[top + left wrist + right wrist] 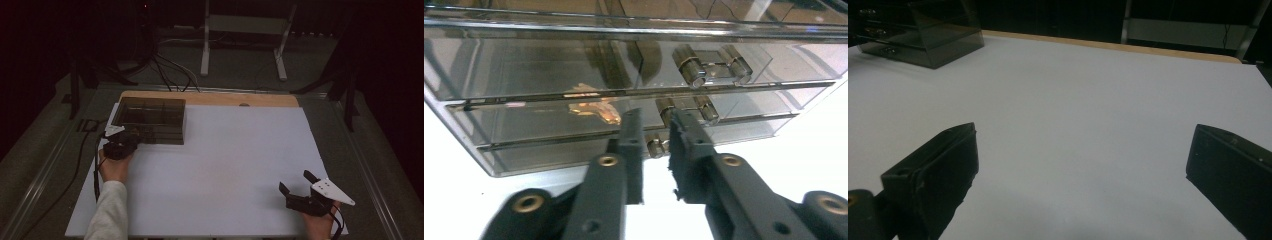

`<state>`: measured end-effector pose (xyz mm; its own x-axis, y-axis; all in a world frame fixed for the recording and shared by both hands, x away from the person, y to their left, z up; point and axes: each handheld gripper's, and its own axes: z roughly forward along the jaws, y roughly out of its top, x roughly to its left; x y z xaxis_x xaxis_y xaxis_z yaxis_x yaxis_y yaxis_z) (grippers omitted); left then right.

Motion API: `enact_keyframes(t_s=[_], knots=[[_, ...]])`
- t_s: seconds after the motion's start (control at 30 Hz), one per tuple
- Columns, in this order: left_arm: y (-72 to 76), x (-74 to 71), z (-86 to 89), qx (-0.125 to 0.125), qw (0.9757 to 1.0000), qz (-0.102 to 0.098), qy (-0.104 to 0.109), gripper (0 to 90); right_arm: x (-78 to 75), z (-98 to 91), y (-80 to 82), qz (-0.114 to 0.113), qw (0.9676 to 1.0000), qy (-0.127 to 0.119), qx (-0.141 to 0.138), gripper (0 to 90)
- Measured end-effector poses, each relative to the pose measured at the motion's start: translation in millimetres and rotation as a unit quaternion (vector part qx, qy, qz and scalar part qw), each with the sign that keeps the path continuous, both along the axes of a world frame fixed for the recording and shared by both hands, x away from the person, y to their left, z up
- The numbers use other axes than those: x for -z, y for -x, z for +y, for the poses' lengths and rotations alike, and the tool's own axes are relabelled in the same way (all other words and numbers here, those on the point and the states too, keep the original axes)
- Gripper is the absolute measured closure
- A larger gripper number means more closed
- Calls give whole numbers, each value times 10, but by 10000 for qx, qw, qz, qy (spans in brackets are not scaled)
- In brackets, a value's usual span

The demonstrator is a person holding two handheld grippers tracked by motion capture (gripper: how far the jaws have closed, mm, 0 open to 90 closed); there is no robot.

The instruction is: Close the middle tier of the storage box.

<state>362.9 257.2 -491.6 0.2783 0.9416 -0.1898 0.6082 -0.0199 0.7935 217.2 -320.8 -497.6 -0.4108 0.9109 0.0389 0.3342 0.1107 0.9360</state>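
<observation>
Jaws of the left gripper (655,142) stand narrowly apart around the bottom drawer's metal knob (655,146) on the smoky plastic drawer box (150,120), while the right gripper (296,182) rests wide open, empty, on the white table (225,165).

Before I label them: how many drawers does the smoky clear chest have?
3, stacked: top drawer, middle drawer, bottom drawer, whose metal handle sits between the left gripper's jaws.

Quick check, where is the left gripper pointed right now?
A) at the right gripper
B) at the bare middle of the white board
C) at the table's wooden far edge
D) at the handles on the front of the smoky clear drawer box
D: in the left gripper view the left gripper has its jaws slightly apart just in front of the lowest metal handle of the drawer box.
</observation>
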Motion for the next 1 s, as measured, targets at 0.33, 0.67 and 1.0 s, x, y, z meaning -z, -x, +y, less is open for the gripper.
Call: enact_keyframes(t_s=[0.33, 0.67, 1.0], knots=[[137, -128, 57, 37, 9997, -216, -98, 476, 2, 3, -3, 2, 10000, 9, -5, 8], [398, -261, 42, 231, 9976, -600, 260, 202, 3, 8, -2, 7, 10000, 8, -16, 7], [543, -319, 44, 457, 9969, -599, 214, 40, 7, 13, -5, 16, 10000, 17, -18, 7]])
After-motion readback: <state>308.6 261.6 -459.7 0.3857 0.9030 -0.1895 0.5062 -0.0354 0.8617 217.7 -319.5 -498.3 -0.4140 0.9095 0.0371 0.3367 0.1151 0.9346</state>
